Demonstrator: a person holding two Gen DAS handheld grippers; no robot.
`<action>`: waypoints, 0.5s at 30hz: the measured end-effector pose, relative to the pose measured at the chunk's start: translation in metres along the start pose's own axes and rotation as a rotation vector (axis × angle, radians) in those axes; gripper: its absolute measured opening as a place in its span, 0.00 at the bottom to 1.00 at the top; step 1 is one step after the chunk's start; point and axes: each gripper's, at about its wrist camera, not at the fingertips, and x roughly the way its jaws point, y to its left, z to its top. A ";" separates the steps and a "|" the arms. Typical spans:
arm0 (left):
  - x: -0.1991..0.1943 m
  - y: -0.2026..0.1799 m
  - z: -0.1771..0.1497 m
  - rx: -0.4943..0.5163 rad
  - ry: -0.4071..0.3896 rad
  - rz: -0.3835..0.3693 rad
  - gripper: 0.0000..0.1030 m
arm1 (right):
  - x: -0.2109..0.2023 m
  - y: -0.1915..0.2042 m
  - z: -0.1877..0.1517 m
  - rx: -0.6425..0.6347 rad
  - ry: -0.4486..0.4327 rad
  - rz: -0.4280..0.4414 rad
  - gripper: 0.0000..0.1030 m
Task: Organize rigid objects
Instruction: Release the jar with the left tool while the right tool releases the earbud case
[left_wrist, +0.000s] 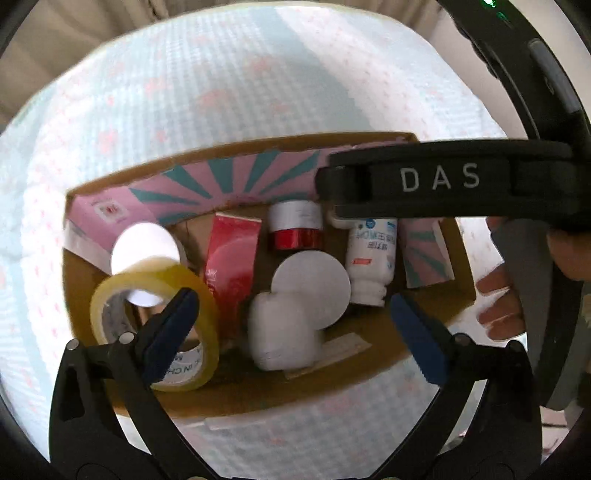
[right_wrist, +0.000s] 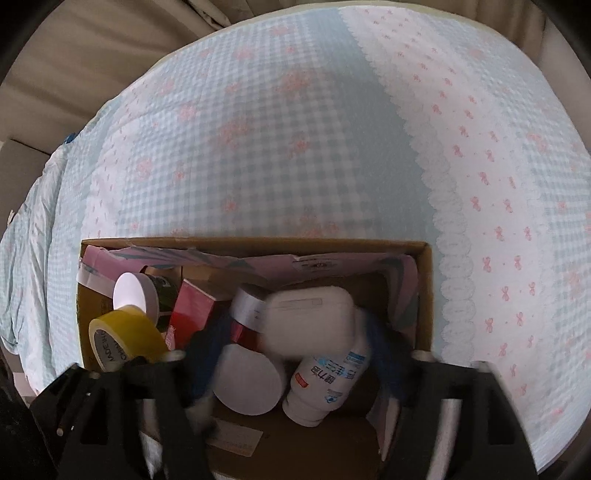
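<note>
Two open grippers hang over a cardboard box (right_wrist: 424, 295) full of small things.

The left gripper (left_wrist: 295, 325) is spread wide and pinches nothing; so is the blurry right gripper (right_wrist: 295, 354). Its bar reads "DAS". The yellow tape roll (left_wrist: 155, 325) at the near left of the box reads "MADE IN CHINA". The white bottle (right_wrist: 325, 384) at the right has blue writing, too small to read. A white case (right_wrist: 310, 321) lies on top, mid-box.

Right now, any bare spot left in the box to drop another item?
Bare cardboard floor along the near wall, right of the white case and below the white bottle. Crowded from the yellow tape roll through the red box.
</note>
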 end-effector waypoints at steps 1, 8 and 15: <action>-0.001 -0.002 0.000 0.002 -0.002 -0.002 1.00 | -0.003 0.000 0.000 -0.001 -0.008 0.006 0.99; -0.014 -0.008 -0.004 0.014 -0.035 -0.005 1.00 | -0.027 0.002 -0.009 0.000 -0.054 -0.053 0.99; -0.027 -0.008 -0.009 0.027 -0.046 0.008 1.00 | -0.044 0.003 -0.022 0.010 -0.062 -0.061 0.99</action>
